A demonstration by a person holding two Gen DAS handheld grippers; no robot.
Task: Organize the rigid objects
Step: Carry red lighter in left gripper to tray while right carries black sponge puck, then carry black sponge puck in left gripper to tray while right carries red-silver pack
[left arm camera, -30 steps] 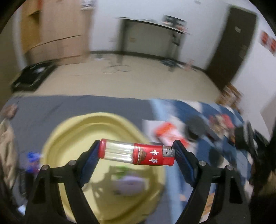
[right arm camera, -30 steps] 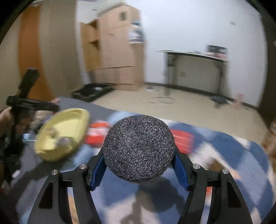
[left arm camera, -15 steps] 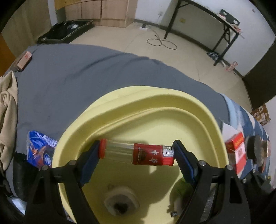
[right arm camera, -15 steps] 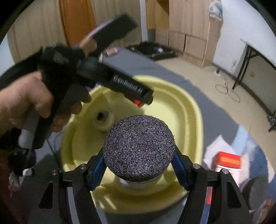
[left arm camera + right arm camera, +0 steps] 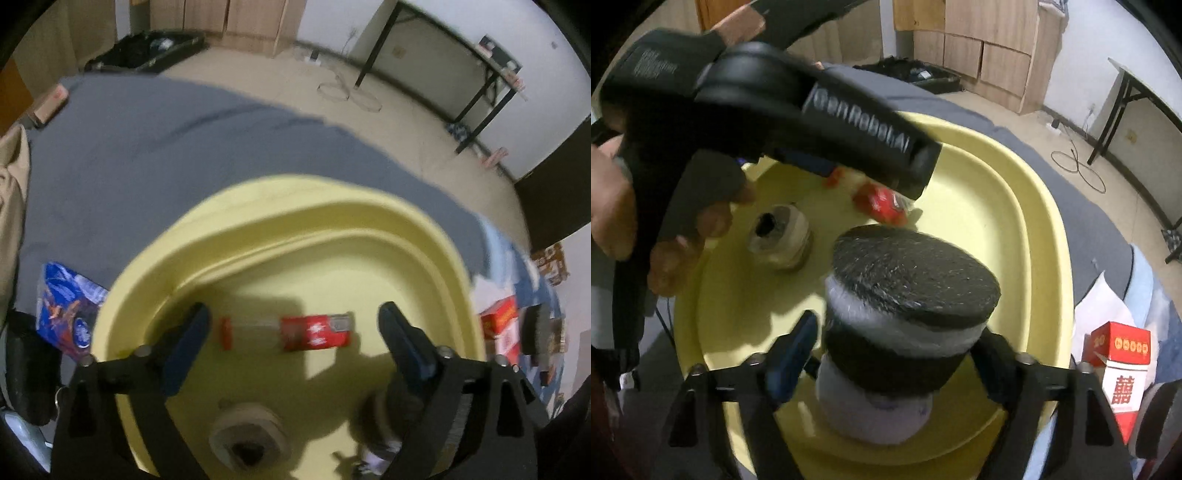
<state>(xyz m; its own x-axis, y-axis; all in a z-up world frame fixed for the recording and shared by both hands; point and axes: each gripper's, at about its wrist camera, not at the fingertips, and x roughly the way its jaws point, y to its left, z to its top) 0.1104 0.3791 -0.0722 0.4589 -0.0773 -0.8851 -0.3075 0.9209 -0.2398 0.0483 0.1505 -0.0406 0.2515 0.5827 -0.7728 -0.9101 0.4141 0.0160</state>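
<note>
Left wrist view: left gripper (image 5: 291, 332) has just been opening; its fingers (image 5: 186, 338) stand wide and clear of the lighter (image 5: 295, 331), which sits blurred between them over the floor of the yellow basin (image 5: 280, 206), released. Can't tell if it's landed yet.

Right wrist view: right gripper (image 5: 897, 354) has also just been opening. The fingers (image 5: 792, 352) are spread with a gap on both sides of the round brush (image 5: 905, 314), a black bristly disc on a white and black body, which stands tilted at the basin's near side. Not clamped.

Handling, my read:
- Lighter: light, stiff, smooth plastic and metal, likely slippery. Take it end to end or across the middle of the barrel. Small, so it will skid on the basin floor.
- Brush: light to moderate, rigid core, soft bristle face. Take hold on the cylindrical body, not the bristles. Top-heavy look, may tip.
- Tape roll (image 5: 779, 236) already lies in the basin, left of the brush.

Surface and room: basin rests on a grey sheet (image 5: 147, 147) that looks like a bed, so soft, with give underfoot. Red box (image 5: 1119, 354) and a blue packet (image 5: 68, 306) lie outside the basin, right and left. Beyond: tan floor with a cable, black-legged table (image 5: 443, 74) by the far wall, wooden cabinets (image 5: 979, 51).
</note>
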